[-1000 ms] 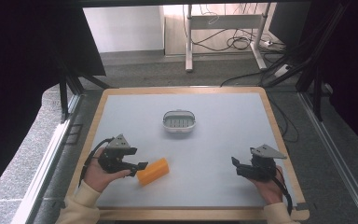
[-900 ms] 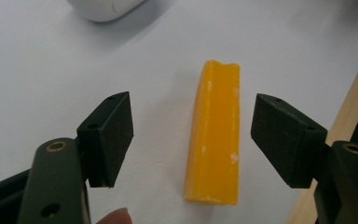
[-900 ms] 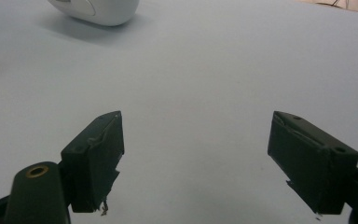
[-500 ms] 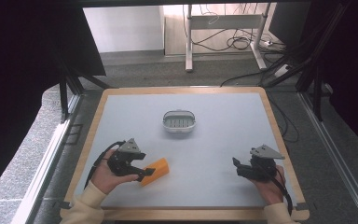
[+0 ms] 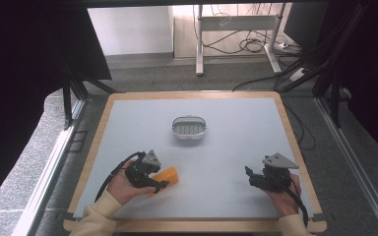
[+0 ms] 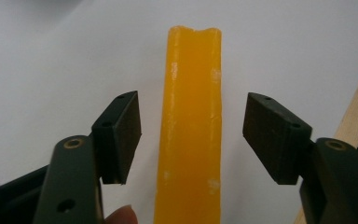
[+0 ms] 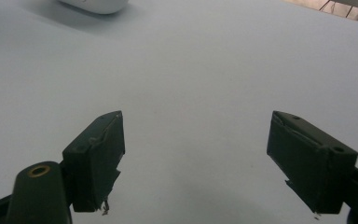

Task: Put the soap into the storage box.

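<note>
one orange block, near-left on the light table, long axis running near-left to far-right, lying between the spread jaws of the left gripper, untouched by either pad. one right gripper, near right, jaws apart over bare surface. one small white-grey dish, far centre, well apart.

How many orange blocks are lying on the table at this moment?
1. The orange block lies on the table's near-left part, between the open jaws of the left gripper. Nothing seems hidden.
</note>
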{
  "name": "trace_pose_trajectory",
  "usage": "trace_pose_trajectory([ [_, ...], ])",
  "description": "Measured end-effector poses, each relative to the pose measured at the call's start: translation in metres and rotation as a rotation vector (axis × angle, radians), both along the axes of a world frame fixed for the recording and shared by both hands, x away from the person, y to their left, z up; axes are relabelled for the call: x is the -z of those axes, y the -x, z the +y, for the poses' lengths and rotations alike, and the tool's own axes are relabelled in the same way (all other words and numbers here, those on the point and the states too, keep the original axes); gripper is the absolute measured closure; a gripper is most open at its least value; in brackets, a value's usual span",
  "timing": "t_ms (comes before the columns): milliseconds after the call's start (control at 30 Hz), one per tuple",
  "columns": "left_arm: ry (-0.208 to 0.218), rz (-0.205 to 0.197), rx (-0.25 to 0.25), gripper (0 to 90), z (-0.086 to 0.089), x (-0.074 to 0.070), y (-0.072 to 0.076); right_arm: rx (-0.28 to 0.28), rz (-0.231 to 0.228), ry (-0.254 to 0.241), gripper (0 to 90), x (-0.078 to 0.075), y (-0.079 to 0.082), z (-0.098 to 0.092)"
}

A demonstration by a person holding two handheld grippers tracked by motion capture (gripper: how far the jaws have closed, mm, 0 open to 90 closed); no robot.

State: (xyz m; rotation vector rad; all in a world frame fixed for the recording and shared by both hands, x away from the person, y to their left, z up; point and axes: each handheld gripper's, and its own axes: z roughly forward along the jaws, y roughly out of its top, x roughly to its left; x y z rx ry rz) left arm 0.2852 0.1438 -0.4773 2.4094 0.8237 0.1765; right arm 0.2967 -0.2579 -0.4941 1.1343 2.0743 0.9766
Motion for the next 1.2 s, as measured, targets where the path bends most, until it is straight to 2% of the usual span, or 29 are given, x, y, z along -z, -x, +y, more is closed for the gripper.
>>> trace_pose_trajectory([
  [233,-0.035,0.029,0.014,41.6,-0.006,0.006,-0.003,0.005,-0.001,0.007,19.3,0.000,0.000,-0.002],
  [500,-0.072,0.058,0.026,51.0,-0.007,0.010,-0.005,0.004,0.001,0.013,19.3,0.001,-0.001,-0.001],
  [600,-0.093,0.059,0.026,53.5,-0.008,0.012,-0.006,0.003,0.003,0.020,19.3,0.001,-0.001,-0.001],
  [633,-0.098,0.048,0.012,56.5,-0.008,0.013,-0.006,0.003,0.002,0.022,19.3,0.001,-0.001,-0.001],
  [667,-0.092,0.058,0.016,60.9,-0.006,0.013,-0.008,0.003,0.002,0.023,19.3,0.001,-0.001,-0.002],
  [700,-0.091,0.062,0.018,61.5,-0.006,0.013,-0.008,0.004,0.002,0.019,19.3,0.001,0.000,-0.002],
  [1200,-0.094,0.063,0.030,62.1,-0.006,0.012,-0.007,0.006,-0.002,0.017,19.3,-0.001,0.000,-0.001],
])
